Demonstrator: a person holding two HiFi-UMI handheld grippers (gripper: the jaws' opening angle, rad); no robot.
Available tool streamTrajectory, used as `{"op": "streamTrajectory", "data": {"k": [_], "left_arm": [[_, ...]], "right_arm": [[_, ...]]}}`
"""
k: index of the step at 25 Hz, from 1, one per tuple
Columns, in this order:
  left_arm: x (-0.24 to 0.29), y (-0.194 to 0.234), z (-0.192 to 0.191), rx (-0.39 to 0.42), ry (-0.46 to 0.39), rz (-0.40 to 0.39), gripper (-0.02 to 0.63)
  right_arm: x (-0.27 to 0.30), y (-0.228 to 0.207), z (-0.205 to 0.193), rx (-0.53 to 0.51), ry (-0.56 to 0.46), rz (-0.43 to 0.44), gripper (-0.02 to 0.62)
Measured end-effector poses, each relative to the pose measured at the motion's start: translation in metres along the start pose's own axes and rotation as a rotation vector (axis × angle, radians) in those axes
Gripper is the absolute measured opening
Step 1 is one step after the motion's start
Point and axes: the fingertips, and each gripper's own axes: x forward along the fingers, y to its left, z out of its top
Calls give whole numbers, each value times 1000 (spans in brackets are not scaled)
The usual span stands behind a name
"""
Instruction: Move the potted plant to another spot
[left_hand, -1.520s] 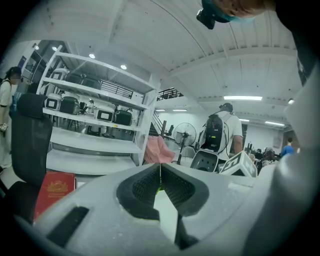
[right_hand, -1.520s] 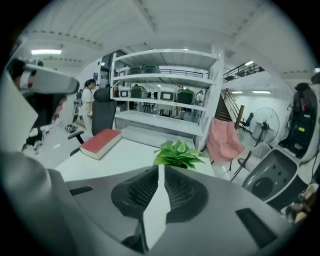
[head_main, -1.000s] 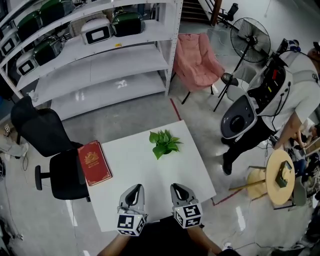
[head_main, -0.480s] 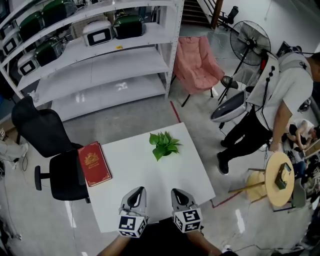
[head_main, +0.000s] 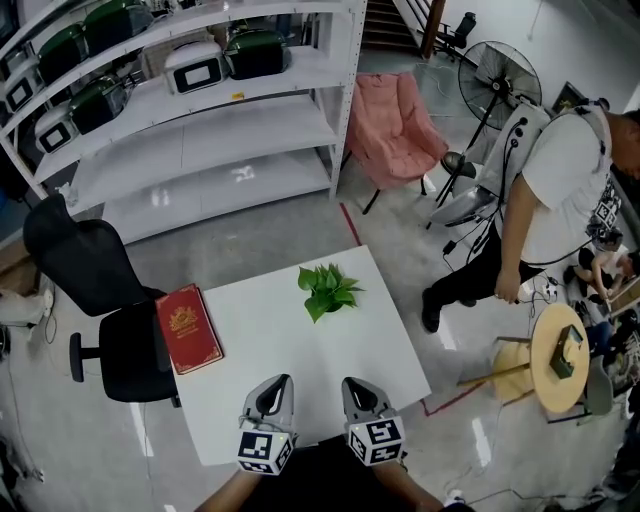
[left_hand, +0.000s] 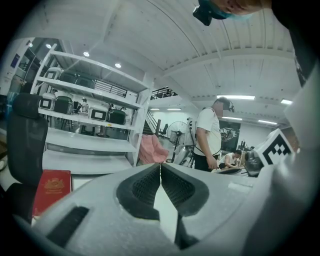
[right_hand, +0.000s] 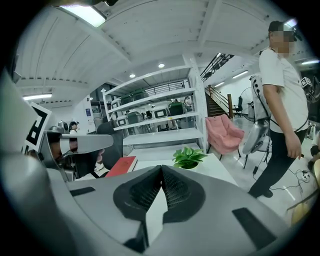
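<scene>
We see the small green-leaved potted plant (head_main: 328, 288) standing upright in the upper middle of the white square counter (head_main: 300, 350), close to its far edge. In the right gripper view it sits just above the fingers, a little right of centre. Its pot is almost wholly hidden under the leaves. A dark red hardback book (head_main: 188, 326) lies flat at the counter's left edge, well apart from the plant.

Both tools hang at the lower middle of the frame, over the counter's near edge and well short of the plant. The left gripper (head_main: 279, 384) has its fingers (left_hand: 142, 186) pressed together with nothing between them. The right gripper (head_main: 352, 384) likewise has its fingers (right_hand: 177, 190) closed tip to tip on nothing.

We judge that this fits two stages alike: the plant waiting to be carried off, or the plant set down at its new spot with the grippers clear of it. The pictures do not settle which.

Either way, a good grip belongs on the pot's wall beneath the leaves, since the foliage would likely crush or slip. The pot should be kept level, and its base should rest fully on the counter, away from the edge. A person in a white shirt (head_main: 560, 190) at the right of the frame is apart from the counter.
</scene>
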Motion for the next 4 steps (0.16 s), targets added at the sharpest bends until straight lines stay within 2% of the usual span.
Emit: {"op": "streamTrajectory", "data": {"k": [4], "left_arm": [[3,-3,0,-4,3,2,21]], "right_arm": [[0,-2,2,6,-5,8,12]]}}
